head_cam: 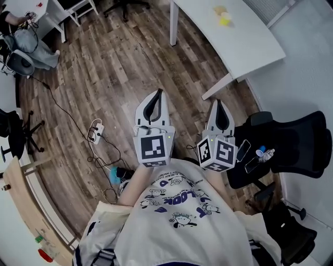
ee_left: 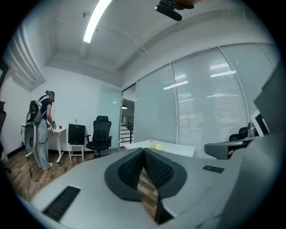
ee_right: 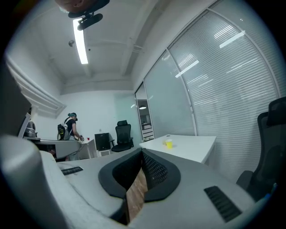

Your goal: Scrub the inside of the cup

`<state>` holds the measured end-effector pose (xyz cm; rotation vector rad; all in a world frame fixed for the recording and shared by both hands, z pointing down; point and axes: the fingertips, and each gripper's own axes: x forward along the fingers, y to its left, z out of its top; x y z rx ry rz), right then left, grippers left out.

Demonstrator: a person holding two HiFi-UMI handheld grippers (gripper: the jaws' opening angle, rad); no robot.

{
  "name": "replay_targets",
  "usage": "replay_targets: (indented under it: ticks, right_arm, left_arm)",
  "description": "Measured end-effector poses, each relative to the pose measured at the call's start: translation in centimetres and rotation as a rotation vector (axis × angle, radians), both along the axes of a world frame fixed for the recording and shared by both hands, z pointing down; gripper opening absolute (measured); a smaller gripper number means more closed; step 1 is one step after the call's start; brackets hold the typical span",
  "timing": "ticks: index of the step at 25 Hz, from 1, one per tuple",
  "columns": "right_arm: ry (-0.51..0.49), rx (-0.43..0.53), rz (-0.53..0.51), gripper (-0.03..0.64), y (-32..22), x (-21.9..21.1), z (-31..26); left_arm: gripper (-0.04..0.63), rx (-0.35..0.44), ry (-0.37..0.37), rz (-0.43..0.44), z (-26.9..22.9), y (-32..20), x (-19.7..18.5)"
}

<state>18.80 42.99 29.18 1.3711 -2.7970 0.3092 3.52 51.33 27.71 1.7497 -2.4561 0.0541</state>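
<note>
A small yellow cup (head_cam: pixel 225 20) stands on the white table (head_cam: pixel 244 47) at the upper right of the head view, with a pale yellow thing (head_cam: pixel 219 10) just behind it. The right gripper view shows the cup (ee_right: pixel 168 143) far off on that table (ee_right: pixel 187 145); in the left gripper view it is a small yellow spot (ee_left: pixel 157 146). My left gripper (head_cam: pixel 158 92) and right gripper (head_cam: pixel 218 102) are held side by side over the wooden floor, well short of the table. Both are shut, pads meeting at the tips, nothing between them.
A black office chair (head_cam: pixel 291 145) with a phone and a small bottle on its seat stands at my right. Cables and a power strip (head_cam: pixel 96 132) lie on the floor at my left. A person (ee_left: pixel 42 129) stands at a far desk; another chair (ee_left: pixel 99 136) sits near it.
</note>
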Motion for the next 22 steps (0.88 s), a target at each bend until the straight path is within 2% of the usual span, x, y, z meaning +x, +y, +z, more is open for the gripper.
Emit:
replay_targets:
  ticks: [8,22]
  right_arm:
    - [0.005,-0.012,0.030,-0.003,-3.2,-3.9,0.1]
    - [0.054,-0.037,0.044,-0.003,-9.1,-5.4,1.5]
  left_arm:
    - [0.021,-0.015,0.025,0.018,0.8,-3.3,-4.6]
    - [0.021,-0.056,0.078,-0.003,3.3,-8.6,-7.3]
